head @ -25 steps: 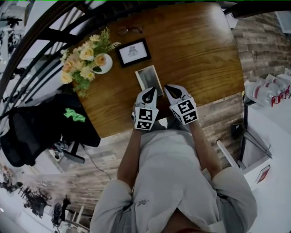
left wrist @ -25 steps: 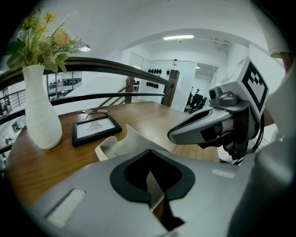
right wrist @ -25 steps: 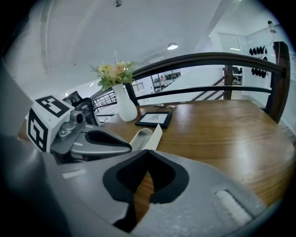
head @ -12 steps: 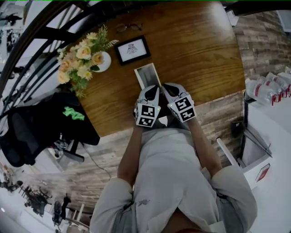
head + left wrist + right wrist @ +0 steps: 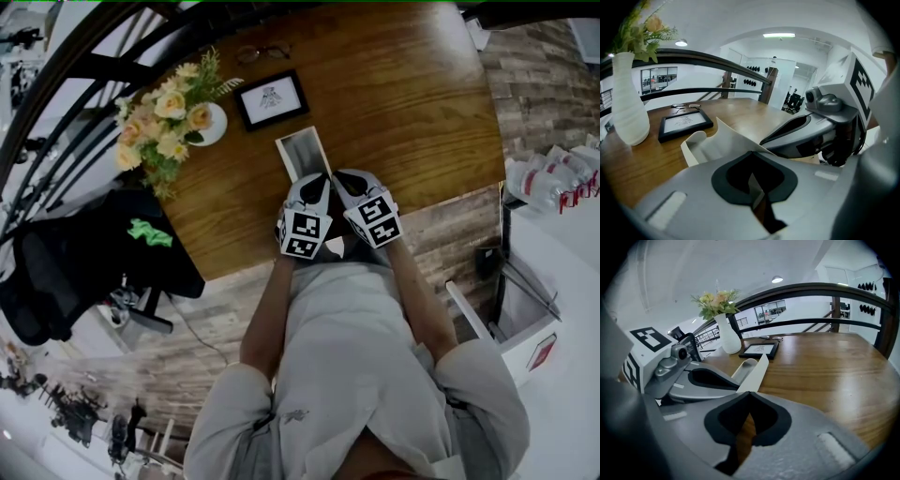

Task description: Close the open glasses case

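Both of your grippers have crept forward over the last second, so their tips now overlap the near end of the open, pale grey rectangular glasses case [image 5: 302, 152]. It lies lengthwise on the brown wooden table [image 5: 422, 112], straight ahead of you. Its white lid [image 5: 757, 367] stands raised and tilted, just beyond both sets of tips.

Your left gripper [image 5: 316, 183] has its jaws drawn together at the tips, with only a narrow slit behind them. It grips nothing I can make out (a pale sliver shows in that slit, too small to identify). Your right gripper [image 5: 343, 180] is likewise pinched closed and empty, with bare wood showing through its slit. The two sit just beside each other.

The main risk is that a push low on the lid slides the light case over the smooth wood towards the black-framed picture [image 5: 271, 99] instead of folding it down. Narrow closed tips could also skid off the lid's edge, and the crowded grippers may knock together.
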The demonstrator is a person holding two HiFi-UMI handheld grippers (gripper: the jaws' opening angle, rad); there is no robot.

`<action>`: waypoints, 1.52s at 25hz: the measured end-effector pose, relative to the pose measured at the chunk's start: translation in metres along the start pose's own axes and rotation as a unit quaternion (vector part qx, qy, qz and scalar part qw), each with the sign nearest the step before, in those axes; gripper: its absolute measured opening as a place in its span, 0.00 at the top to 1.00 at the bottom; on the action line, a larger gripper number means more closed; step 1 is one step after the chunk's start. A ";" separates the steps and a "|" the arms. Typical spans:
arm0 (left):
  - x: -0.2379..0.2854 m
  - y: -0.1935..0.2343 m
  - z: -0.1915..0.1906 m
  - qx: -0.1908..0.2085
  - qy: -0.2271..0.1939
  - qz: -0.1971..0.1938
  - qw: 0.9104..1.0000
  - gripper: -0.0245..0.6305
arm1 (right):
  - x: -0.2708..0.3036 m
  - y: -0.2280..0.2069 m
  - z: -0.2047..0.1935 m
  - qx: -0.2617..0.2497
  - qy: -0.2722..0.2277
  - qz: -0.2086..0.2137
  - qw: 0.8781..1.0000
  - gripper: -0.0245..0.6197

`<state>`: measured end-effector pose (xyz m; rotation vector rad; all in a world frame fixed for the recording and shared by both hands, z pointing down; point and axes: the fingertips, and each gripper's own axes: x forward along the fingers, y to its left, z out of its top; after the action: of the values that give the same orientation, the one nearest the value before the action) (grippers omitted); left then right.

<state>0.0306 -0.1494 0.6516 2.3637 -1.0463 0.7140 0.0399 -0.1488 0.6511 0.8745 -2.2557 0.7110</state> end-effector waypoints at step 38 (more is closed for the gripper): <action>-0.029 0.023 -0.016 -0.013 -0.005 0.015 1.000 0.94 | 0.009 0.032 0.010 -0.021 -0.003 0.009 1.000 0.96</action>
<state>-0.0081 -0.1389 0.6500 2.3352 -1.0920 0.6961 0.0078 -0.1381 0.6421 0.8369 -2.2778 0.6670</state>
